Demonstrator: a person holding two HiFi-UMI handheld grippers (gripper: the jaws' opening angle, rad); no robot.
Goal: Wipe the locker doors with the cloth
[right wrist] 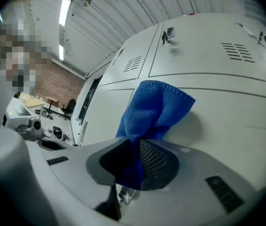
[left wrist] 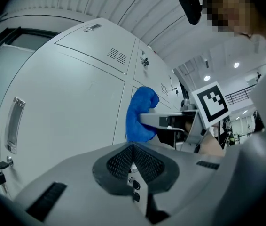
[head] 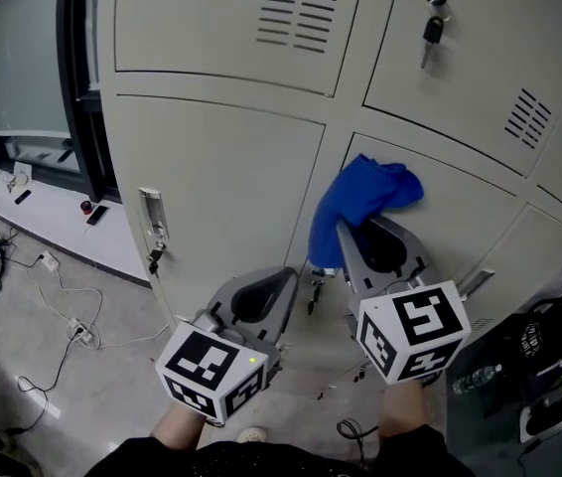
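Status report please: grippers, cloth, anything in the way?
Right gripper shut on blue cloth, by locker door. Left gripper shut, empty. Key hanging from upper lock.

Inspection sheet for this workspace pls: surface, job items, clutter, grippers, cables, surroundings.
Surface: grey locker doors, those in view shut.
Job's things: blue cloth, bunched, at the lower right door.
Clutter: keys hanging in locks; small items on the ledge at left.
Grippers: right hand-held gripper shut on the cloth; left hand-held gripper shut, empty.
Cables: loose cables on the floor at left.
Surroundings: window at left; black bag and bottle at lower right.
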